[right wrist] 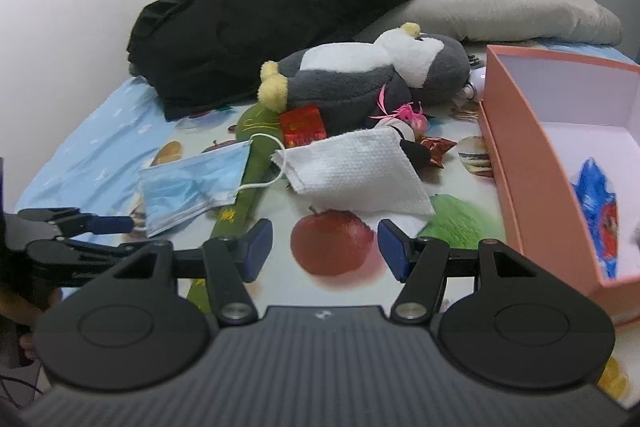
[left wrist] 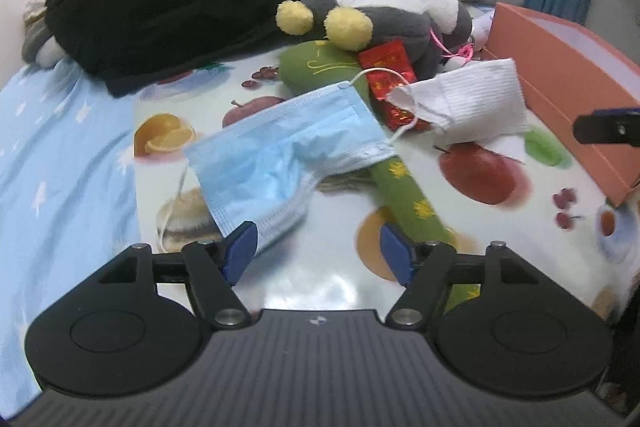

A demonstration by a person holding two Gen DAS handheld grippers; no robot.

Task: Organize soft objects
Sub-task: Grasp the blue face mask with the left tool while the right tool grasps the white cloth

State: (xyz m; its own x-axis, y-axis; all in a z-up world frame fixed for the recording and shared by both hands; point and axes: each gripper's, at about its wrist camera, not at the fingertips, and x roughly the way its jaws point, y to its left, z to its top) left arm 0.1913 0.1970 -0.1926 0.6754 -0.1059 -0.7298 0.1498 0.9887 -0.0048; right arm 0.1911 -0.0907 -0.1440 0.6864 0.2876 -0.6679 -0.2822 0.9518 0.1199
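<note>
A heap of soft things awaits sorting on a fruit-print cloth (right wrist: 332,255) spread over a bed, with a pink box (right wrist: 520,163) as the apparent destination. So far the box holds little: a blue-and-red wrapped item (right wrist: 598,211) lies on its white floor and the rest of the floor in view is bare, so the job looks barely begun.

Still outside, all left of the box: a blue face mask (left wrist: 288,155), a white mask (right wrist: 352,171), a green plush stick (left wrist: 404,195), a red packet (right wrist: 302,125) and a grey-and-white plush penguin (right wrist: 360,75). Behind them sit a black jacket (right wrist: 272,15) and a grey pillow (right wrist: 500,7).

The left gripper (left wrist: 318,253) has its fingers spread wide and holds nothing; its left fingertip sits just at the near corner of the blue mask, the likeliest next pick. The right gripper (right wrist: 324,245) is likewise wide and empty, poised near the white mask's front edge.

The blue mask lies crumpled, farthest from the box, partly draped over the green stick. In the left wrist view its long axis runs from near-left up to far-right toward the box, one ear loop (left wrist: 378,73) trailing over the red packet.
</note>
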